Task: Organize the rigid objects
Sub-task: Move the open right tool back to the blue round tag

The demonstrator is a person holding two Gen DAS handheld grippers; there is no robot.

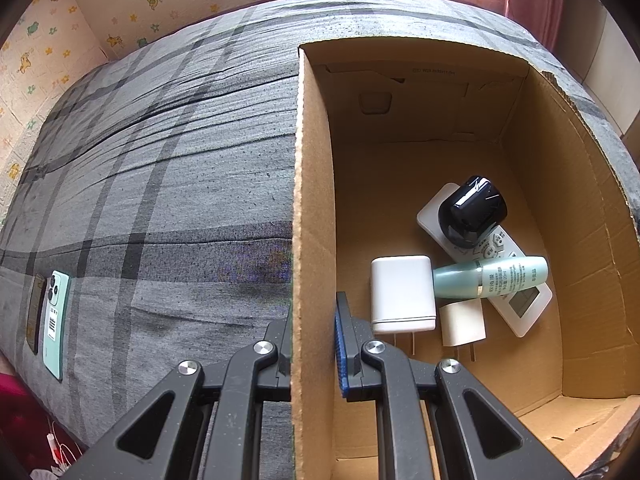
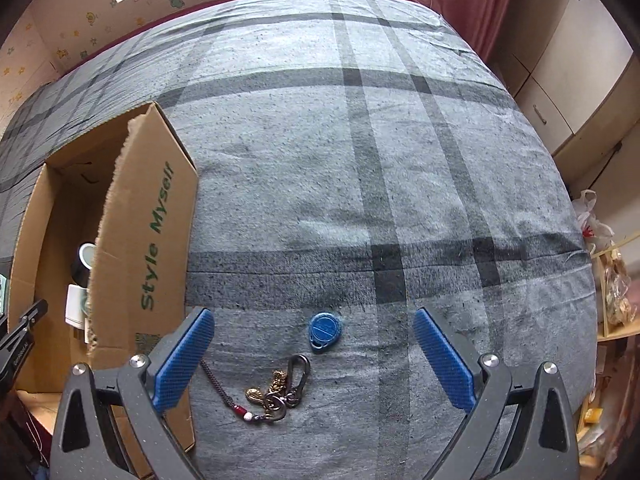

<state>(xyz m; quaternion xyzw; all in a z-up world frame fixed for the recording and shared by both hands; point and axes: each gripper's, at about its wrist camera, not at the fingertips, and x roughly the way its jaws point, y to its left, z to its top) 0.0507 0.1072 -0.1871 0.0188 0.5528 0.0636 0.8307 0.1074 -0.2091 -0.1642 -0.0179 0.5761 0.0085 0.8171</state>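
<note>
My left gripper (image 1: 314, 328) is shut on the left wall of the cardboard box (image 1: 314, 200), one finger on each side. Inside the box lie a white charger (image 1: 402, 294), a smaller cream plug (image 1: 463, 327), a teal bottle (image 1: 492, 277), a white remote (image 1: 520, 304) and a black round device (image 1: 472, 212). My right gripper (image 2: 314, 354) is open and empty above the bed, its blue pads on either side of a blue key fob (image 2: 325, 331) and a keychain with carabiner and brass charms (image 2: 276, 394). The box (image 2: 140, 248) stands just left of it.
The box rests on a grey plaid bedspread (image 2: 360, 140). Two phones (image 1: 50, 320) lie at the bed's left edge in the left wrist view. Cabinets (image 2: 560, 80) and a curtain (image 2: 464, 4) stand at the right, with clutter beside the bed.
</note>
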